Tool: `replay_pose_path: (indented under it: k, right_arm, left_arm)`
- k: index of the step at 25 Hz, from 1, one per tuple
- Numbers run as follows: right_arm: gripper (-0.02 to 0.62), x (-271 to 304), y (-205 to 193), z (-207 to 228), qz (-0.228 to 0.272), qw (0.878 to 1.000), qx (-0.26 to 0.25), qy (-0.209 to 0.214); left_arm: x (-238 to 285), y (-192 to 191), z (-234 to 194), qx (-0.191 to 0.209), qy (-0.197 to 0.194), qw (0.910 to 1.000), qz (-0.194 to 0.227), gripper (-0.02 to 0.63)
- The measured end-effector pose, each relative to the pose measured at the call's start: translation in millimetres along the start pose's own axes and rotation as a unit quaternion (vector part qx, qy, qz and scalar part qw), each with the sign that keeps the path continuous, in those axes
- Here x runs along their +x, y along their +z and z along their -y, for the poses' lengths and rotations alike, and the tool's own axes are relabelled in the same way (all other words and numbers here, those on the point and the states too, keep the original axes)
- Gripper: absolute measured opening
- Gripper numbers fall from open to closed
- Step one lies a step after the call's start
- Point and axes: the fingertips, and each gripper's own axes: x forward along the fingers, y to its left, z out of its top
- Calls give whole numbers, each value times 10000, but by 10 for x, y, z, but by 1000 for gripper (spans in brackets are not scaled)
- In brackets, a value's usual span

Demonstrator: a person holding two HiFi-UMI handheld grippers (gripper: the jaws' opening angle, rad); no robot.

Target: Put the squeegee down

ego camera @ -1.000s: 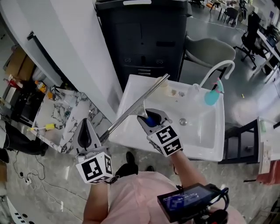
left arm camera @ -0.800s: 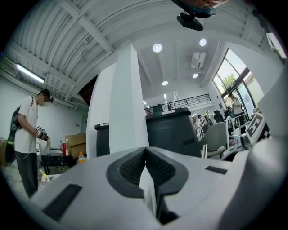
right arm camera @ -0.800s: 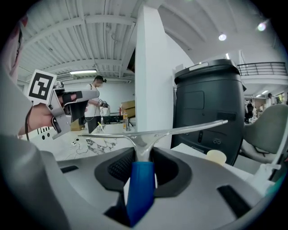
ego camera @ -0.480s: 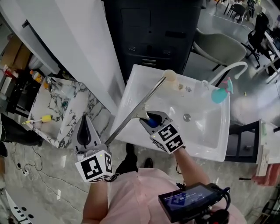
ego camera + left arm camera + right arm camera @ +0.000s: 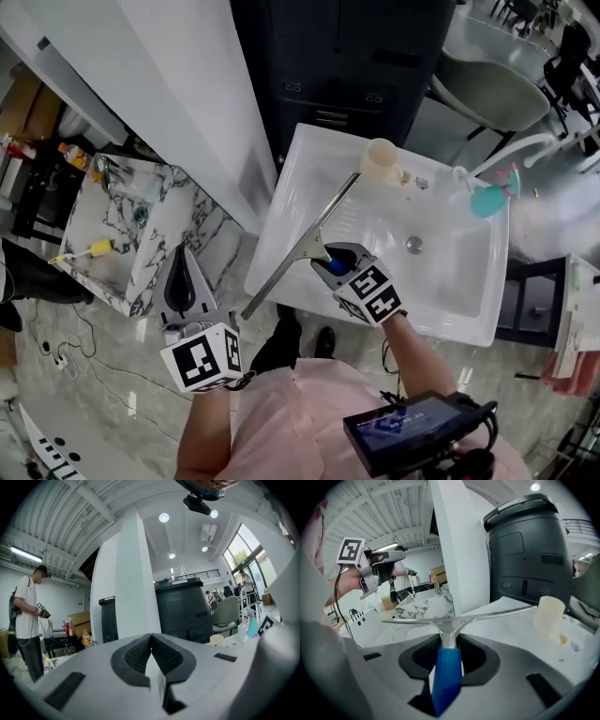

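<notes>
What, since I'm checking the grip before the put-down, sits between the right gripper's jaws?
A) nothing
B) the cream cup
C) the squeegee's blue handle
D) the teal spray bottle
C: in the right gripper view the squeegee has its blue handle pinched between the pads of the right gripper, with the metal blade out ahead.

A white pillar [image 5: 187,94] stands beside a dark cabinet [image 5: 347,56]. The floor [image 5: 84,412] is grey and glossy. A marble bench [image 5: 117,217] stands left of the pillar, and a grey chair [image 5: 492,94] stands right of the cabinet. Round ceiling lights [image 5: 163,517] and tall windows [image 5: 241,557] give light.
</notes>
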Motion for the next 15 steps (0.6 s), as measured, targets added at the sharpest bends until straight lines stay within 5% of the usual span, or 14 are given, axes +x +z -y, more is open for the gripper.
replay_pose_path:
  k: [15]
  right_arm:
    - [117,359,-469,5,-619,9959,391,527]
  left_arm:
    - [263,-267,-27,45,-94,9993,-355,9]
